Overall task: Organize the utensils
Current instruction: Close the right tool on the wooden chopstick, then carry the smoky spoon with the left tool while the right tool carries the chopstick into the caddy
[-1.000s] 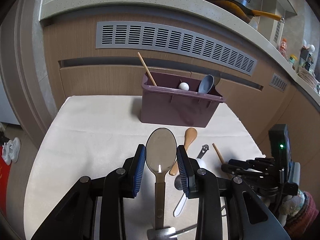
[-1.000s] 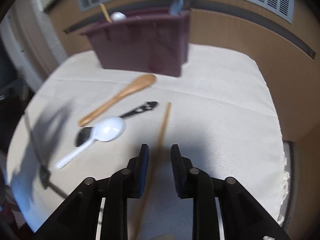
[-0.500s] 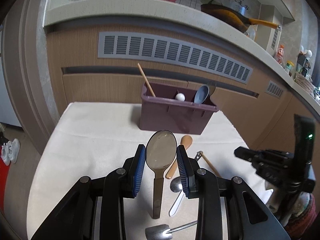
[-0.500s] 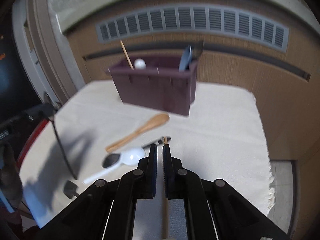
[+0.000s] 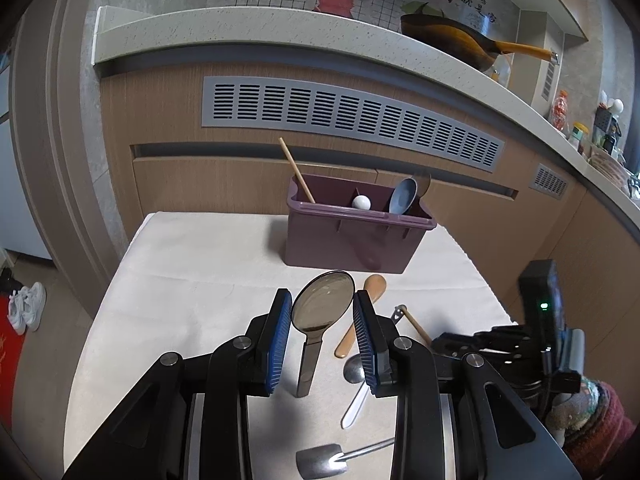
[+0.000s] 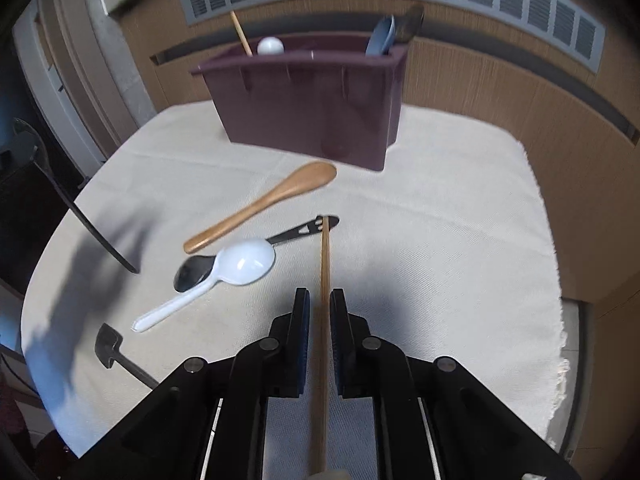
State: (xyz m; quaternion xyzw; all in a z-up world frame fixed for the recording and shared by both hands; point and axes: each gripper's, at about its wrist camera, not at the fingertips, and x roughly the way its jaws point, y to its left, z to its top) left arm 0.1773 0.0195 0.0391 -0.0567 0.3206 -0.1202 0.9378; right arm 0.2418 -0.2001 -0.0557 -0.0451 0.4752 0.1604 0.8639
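My left gripper is shut on the bowl of a dark translucent spoon, whose handle hangs down over the white cloth. My right gripper is shut on a wooden chopstick that runs forward between its pads, its tip above a black-handled metal spoon. The purple utensil caddy stands at the back of the table and holds a chopstick, a white round-ended utensil and a blue spoon. On the cloth in front of it lie a wooden spoon and a white plastic spoon.
A small spade-shaped metal spoon lies near the table's front edge. The table stands against a wooden cabinet with a grey vent grille. A pan sits on the counter above. Shoes lie on the floor at the left.
My right gripper has shut on the chopstick and lifted its near end off the cloth. My left gripper has risen a little with the dark spoon still in it.
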